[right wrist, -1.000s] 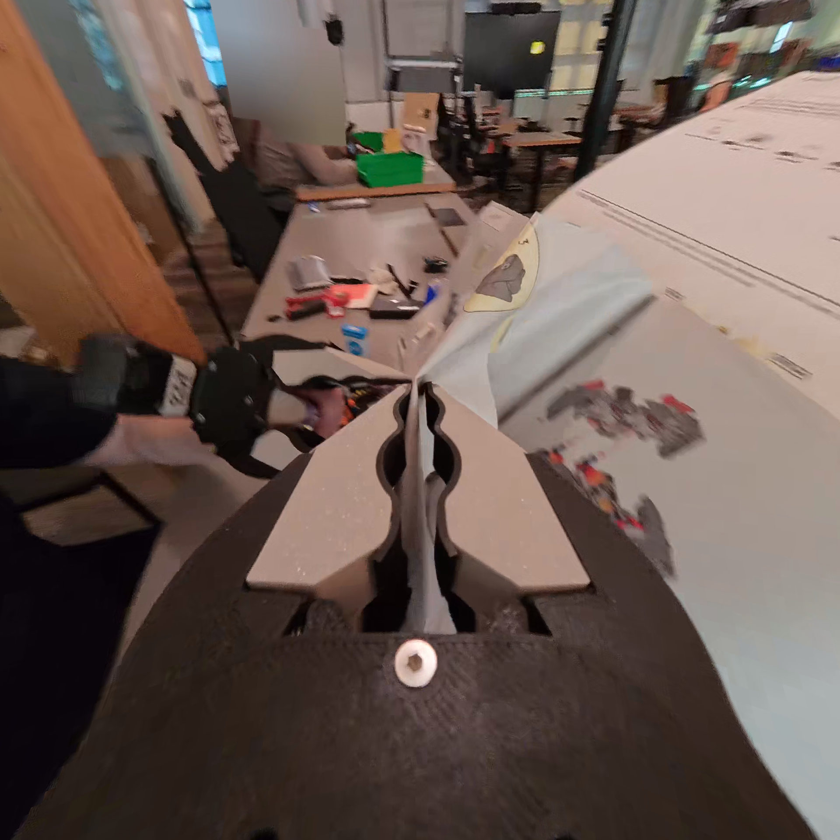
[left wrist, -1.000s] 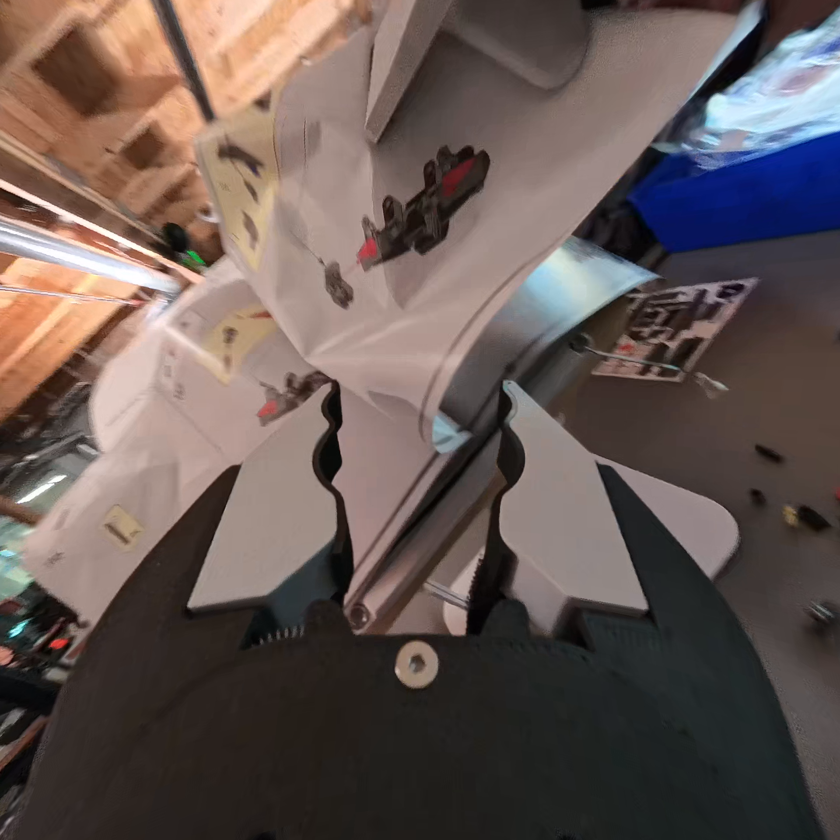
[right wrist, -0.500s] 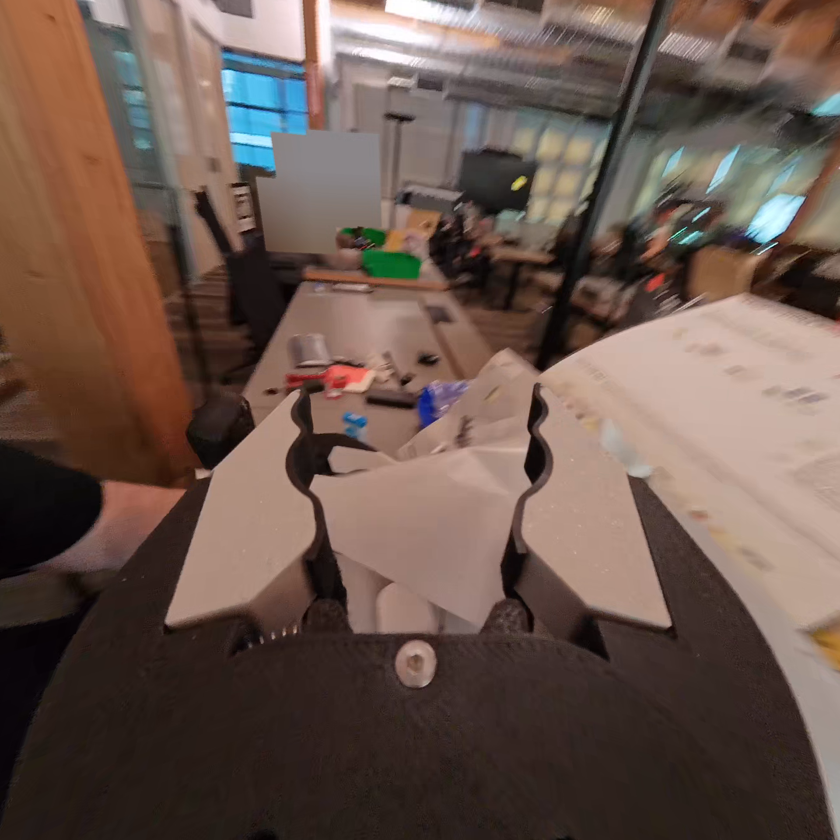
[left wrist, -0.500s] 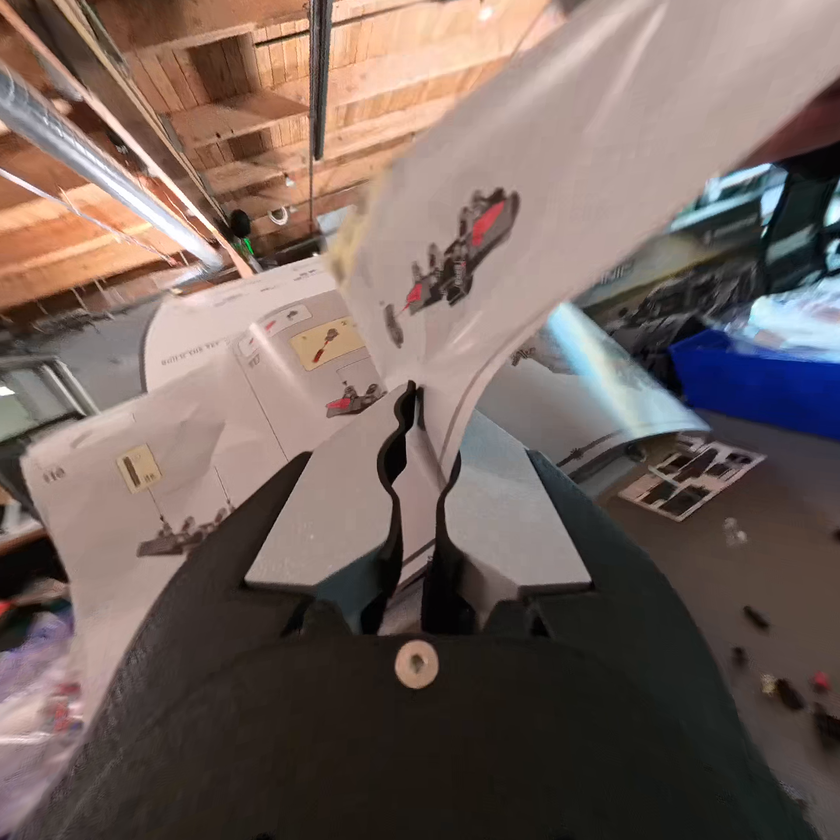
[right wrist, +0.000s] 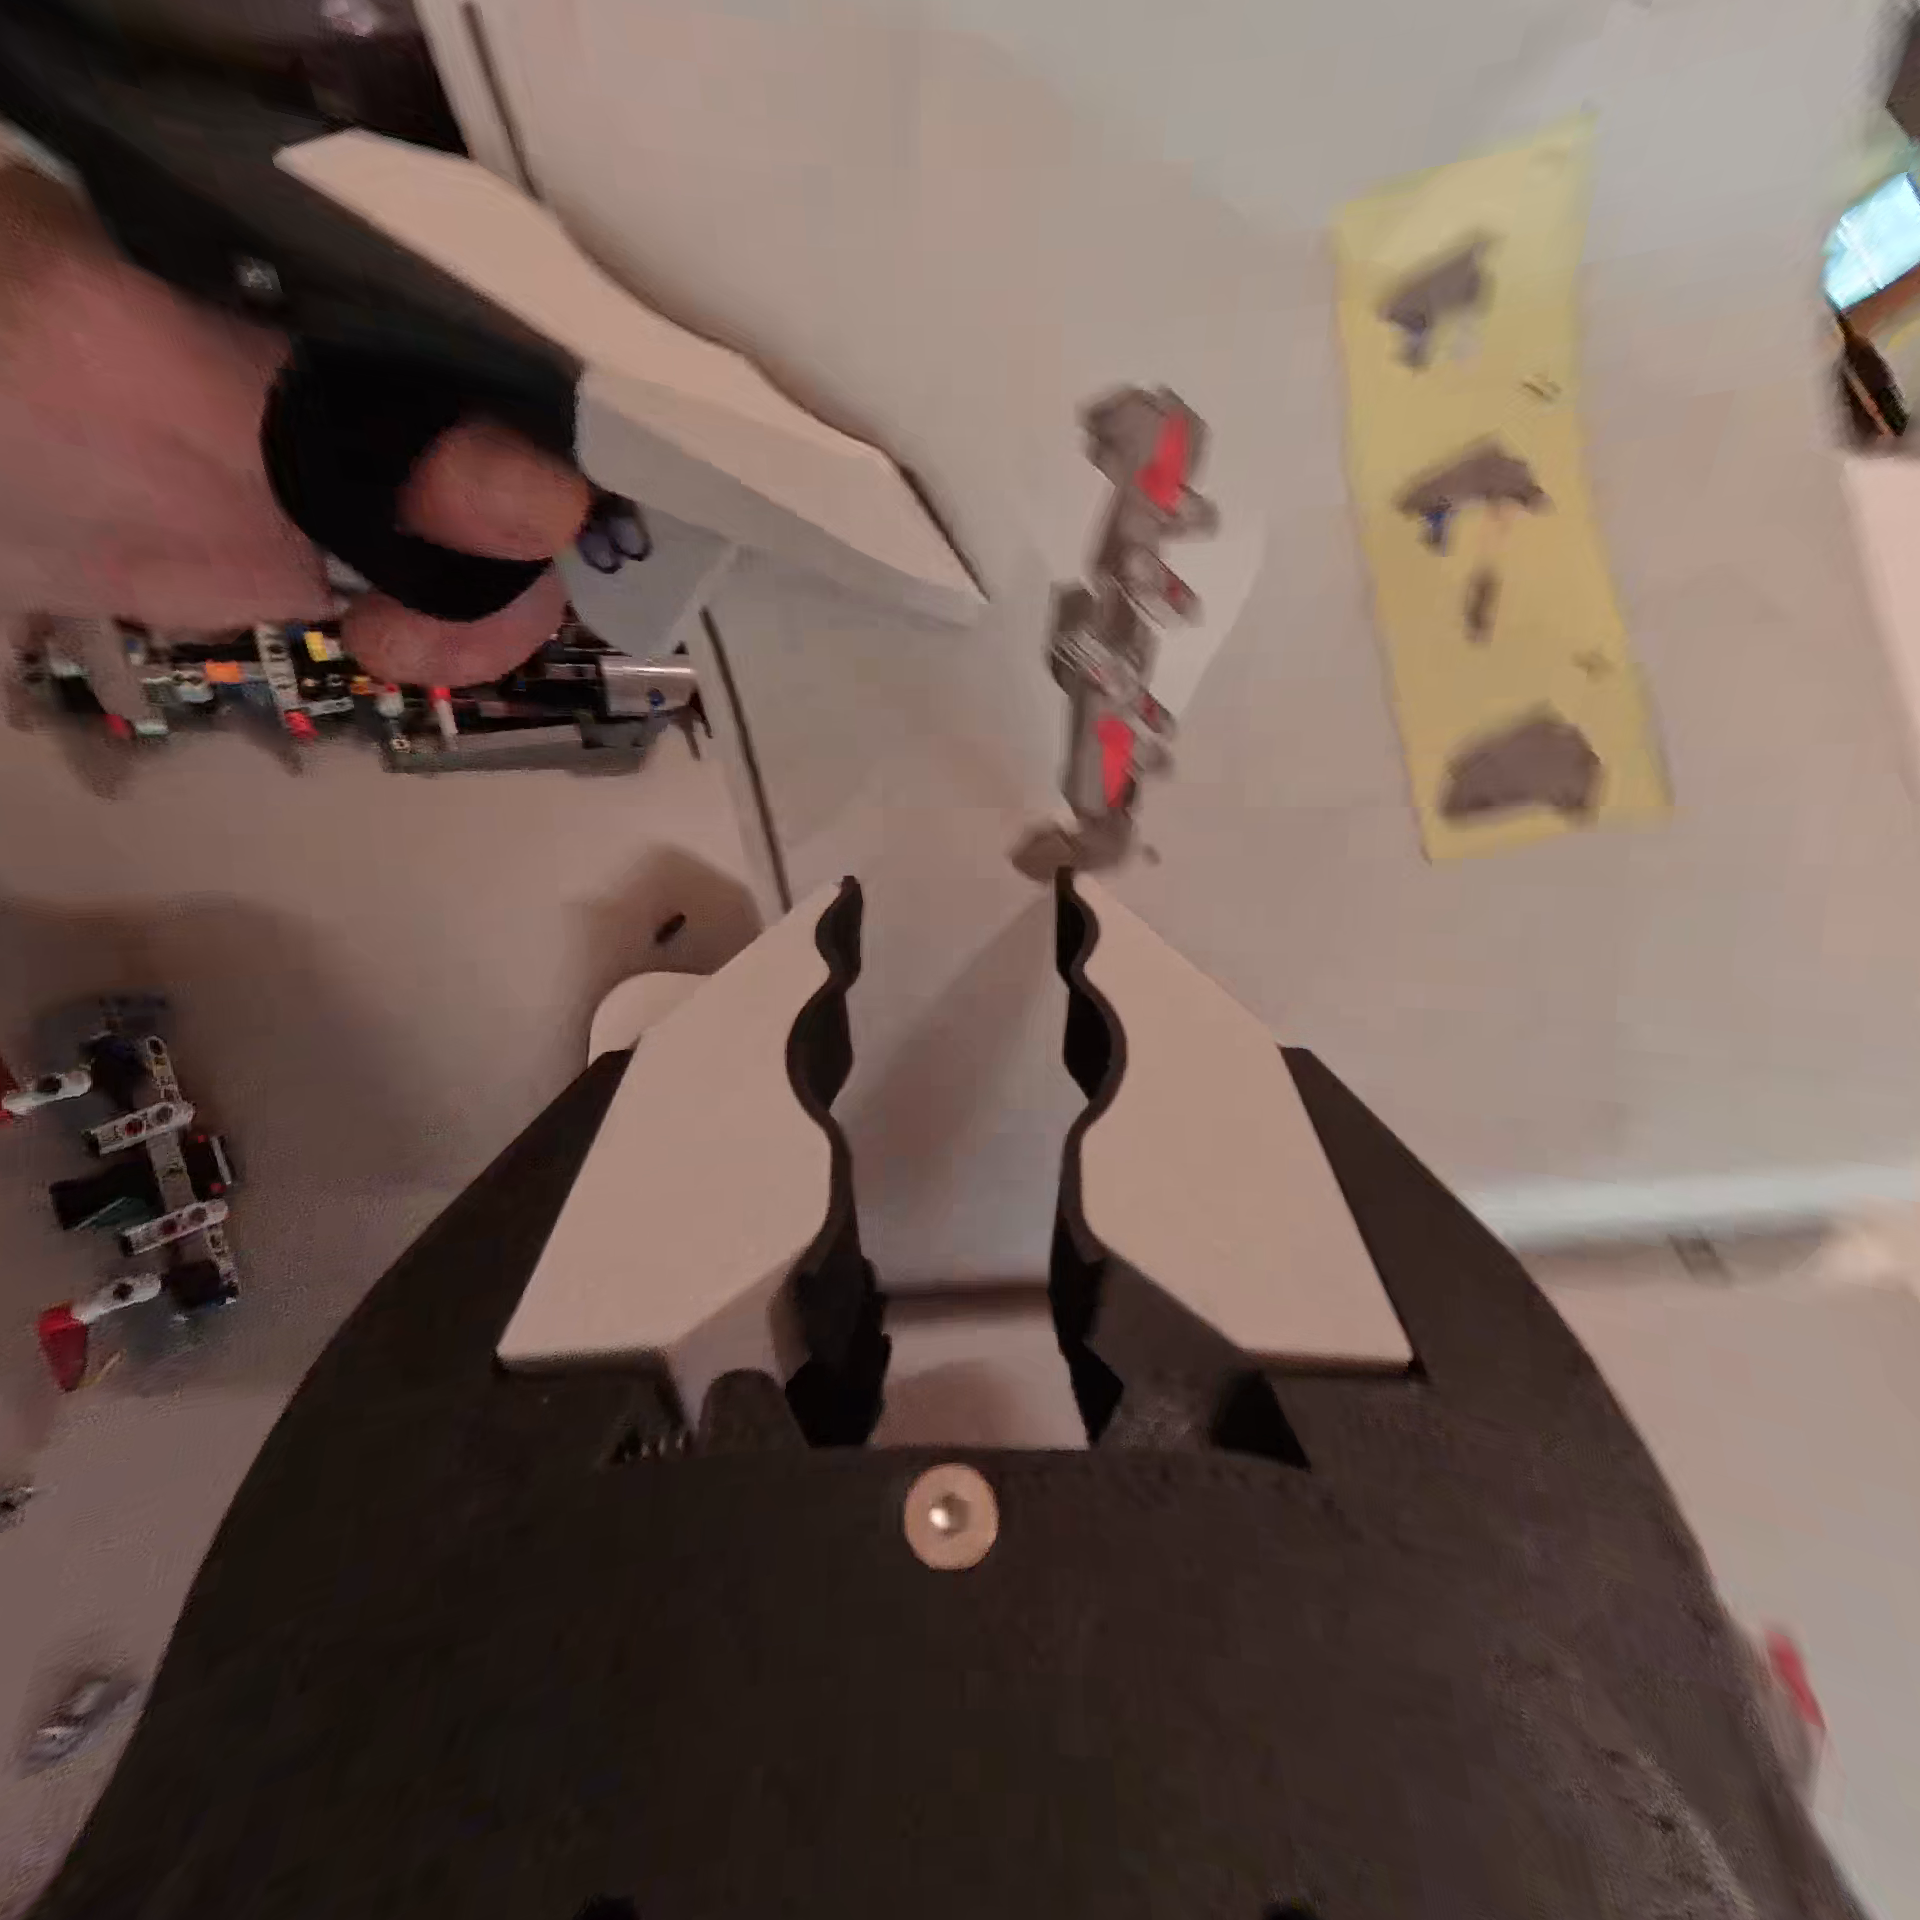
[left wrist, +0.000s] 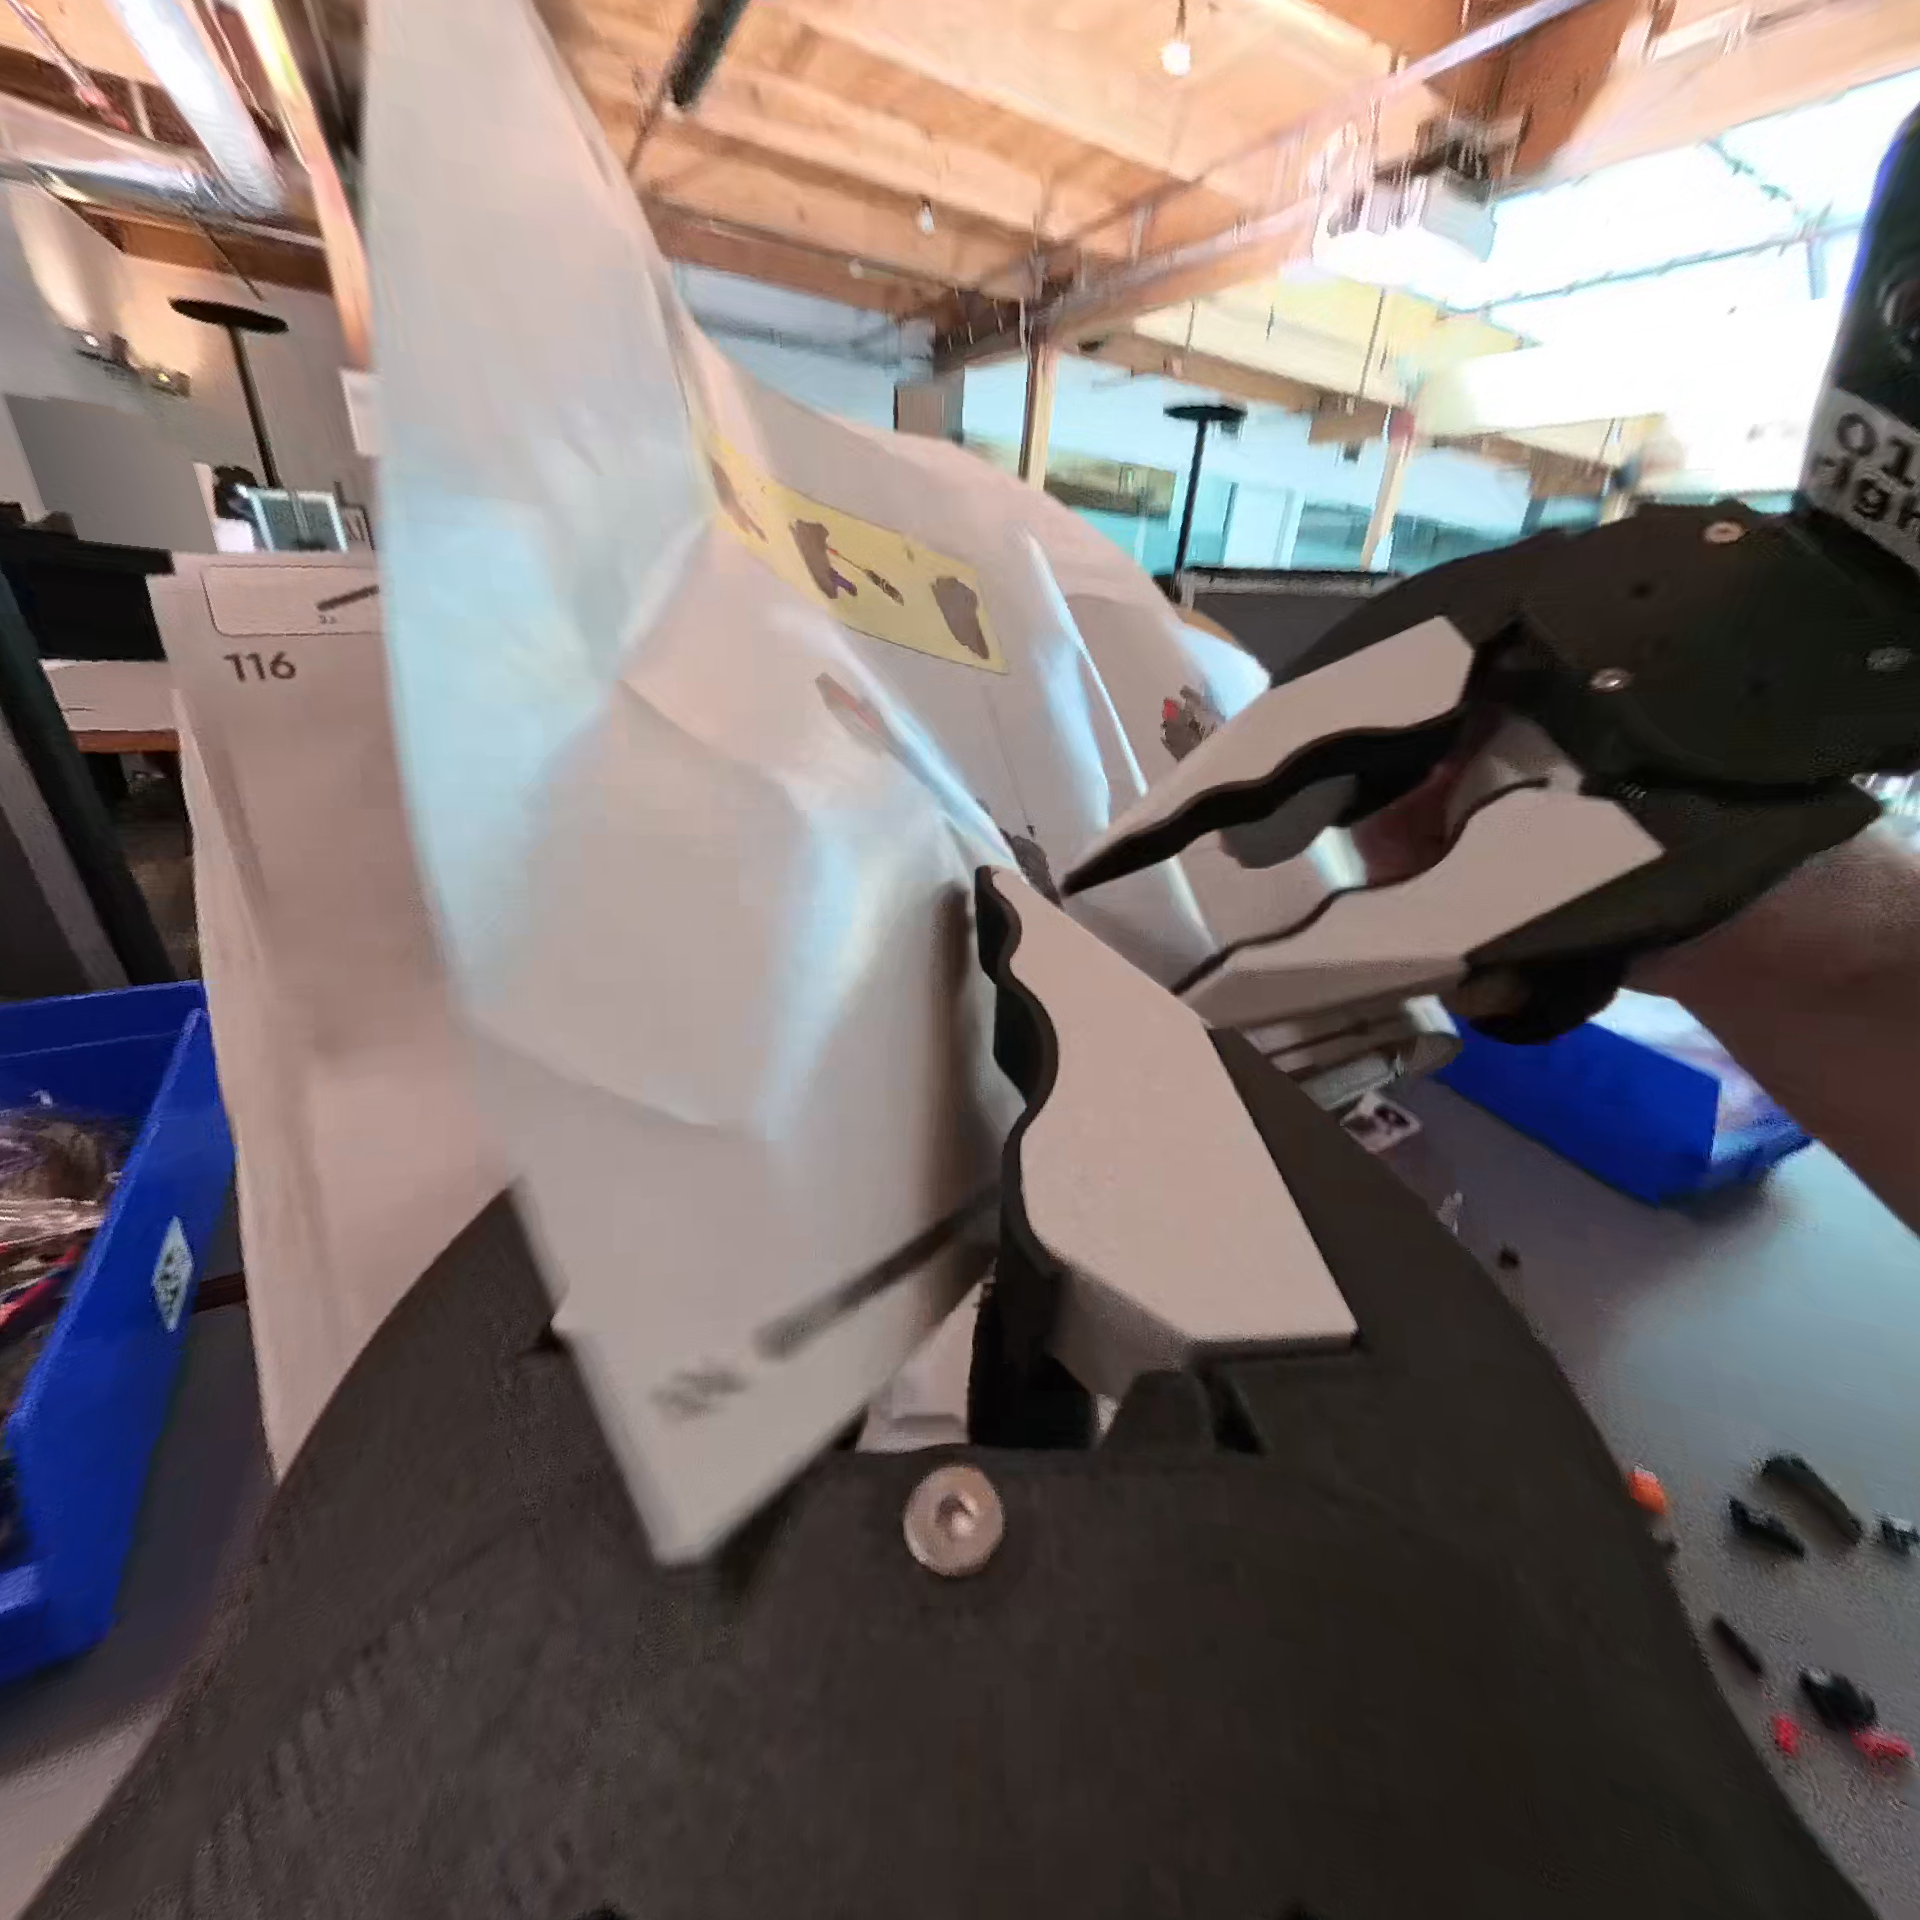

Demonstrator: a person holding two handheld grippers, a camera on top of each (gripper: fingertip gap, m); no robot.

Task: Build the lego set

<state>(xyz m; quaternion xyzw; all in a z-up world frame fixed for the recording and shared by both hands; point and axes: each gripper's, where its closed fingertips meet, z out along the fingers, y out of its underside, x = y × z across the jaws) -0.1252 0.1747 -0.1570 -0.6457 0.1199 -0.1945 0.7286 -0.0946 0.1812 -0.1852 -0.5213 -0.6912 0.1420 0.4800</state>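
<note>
The open instruction booklet (left wrist: 727,935) stands on edge, its pages curled upward. My left gripper (left wrist: 977,904) is shut on a sheaf of its pages; the paper hides the left finger. My right gripper (right wrist: 954,894) is open and empty, its tips just off a page (right wrist: 1351,987) with a yellow parts box and a model picture. It also shows in the left wrist view (left wrist: 1127,935), tips near the page. The left gripper (right wrist: 935,582) shows at the upper left of the right wrist view. A long, partly built lego model (right wrist: 364,696) lies on the table beneath it.
A smaller lego sub-assembly (right wrist: 145,1174) lies at the left on the grey table (right wrist: 364,935). Blue bins stand at the left (left wrist: 94,1247) and the right (left wrist: 1621,1122). Small loose pieces (left wrist: 1808,1517) are scattered on the table at the right. My right fingertips sit around 5 centimeters from my left ones. My right tips are roughly 25 centimeters from the smaller lego sub-assembly (right wrist: 145,1174).
My right gripper let go of the page, opened, and now points down at the booklet. My left gripper closed on the pages and swung them upright.
</note>
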